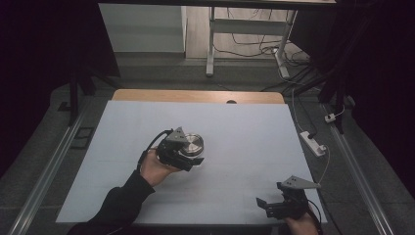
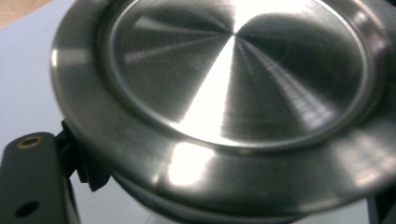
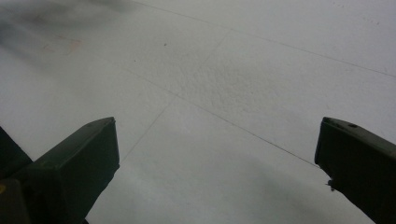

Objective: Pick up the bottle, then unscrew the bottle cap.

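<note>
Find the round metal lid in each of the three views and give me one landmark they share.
High view: the round metal lid lies left of the middle of the white table, right at the left gripper.
Left gripper view: the lid spreads across the picture, above the gripper's left jaw.
Right gripper view: not in it; the right gripper stands open over bare table.
Shared landmark: the white table top.

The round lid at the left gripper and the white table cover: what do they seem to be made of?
The round lid looks like brushed stainless steel: radial streaks and bright glare. The white table cover looks like matte foam board or textured plastic sheet, with a fine grain and thin seams; which one is unclear.
</note>
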The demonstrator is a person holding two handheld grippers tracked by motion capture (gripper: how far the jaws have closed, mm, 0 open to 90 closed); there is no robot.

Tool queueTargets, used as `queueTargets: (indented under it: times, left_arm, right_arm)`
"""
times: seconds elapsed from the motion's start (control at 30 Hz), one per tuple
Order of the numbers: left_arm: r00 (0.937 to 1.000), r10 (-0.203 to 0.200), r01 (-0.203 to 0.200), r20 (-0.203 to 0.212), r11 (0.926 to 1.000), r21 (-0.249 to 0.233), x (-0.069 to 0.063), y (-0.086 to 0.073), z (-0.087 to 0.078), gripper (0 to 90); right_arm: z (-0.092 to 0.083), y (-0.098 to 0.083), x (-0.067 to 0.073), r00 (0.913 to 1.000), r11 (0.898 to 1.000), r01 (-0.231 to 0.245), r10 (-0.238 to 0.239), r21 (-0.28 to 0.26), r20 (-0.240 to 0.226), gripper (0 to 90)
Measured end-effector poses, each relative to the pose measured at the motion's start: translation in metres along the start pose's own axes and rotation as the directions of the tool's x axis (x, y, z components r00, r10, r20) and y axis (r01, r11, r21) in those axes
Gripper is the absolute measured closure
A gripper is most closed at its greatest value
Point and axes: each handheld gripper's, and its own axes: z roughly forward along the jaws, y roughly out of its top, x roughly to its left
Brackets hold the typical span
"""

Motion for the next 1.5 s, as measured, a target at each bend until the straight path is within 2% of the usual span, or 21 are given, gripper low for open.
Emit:
queueTargets:
  times: [0.1,0.53,0.83,1.07,1.27,1.33,1.5]
  left_arm:
    - [0.9999,0.014,-0.014,0.008,0.9999,0.006,-0.003,0.002,0.004,14.5]
    - [0.9999,0.011,-0.011,0.009,0.9999,0.012,-0.002,-0.002,0.005,14.5]
    - [0.9996,0.011,-0.011,0.026,0.9999,0.001,-0.001,-0.005,0.004,14.5]
    - [0.9994,0.018,-0.018,0.029,0.9998,0.004,0.0,-0.006,0.003,14.5]
    - [0.9987,0.031,-0.031,0.041,0.9995,0.006,-0.001,-0.007,0.003,14.6]
    - [0.9986,0.034,-0.034,0.04,0.9994,0.006,-0.001,-0.006,0.003,14.6]
    - [0.9988,0.03,-0.03,0.039,0.9995,0.004,0.0,-0.007,0.001,14.6]
  right_arm:
    - [0.0,0.0,0.0,1.0,1.0,0.0,0.0,0.002,-0.002,0.0]
    - [-0.002,0.002,0.003,0.9998,0.999,0.012,-0.013,-0.032,-0.013,0.0]
    - [-0.004,0.009,0.009,0.999,0.997,0.034,-0.036,-0.064,-0.028,0.0]
    - [-0.004,0.017,0.014,0.9969,0.994,0.07,-0.072,-0.087,-0.031,0.0]
    - [0.001,0.026,0.02,0.9916,0.989,0.104,-0.111,-0.108,-0.065,0.0]
    - [0.002,0.031,0.023,0.9873,0.984,0.112,-0.126,-0.136,-0.097,0.0]
    - [0.004,0.038,0.026,0.9834,0.98,0.127,-0.144,-0.153,-0.11,0.0]
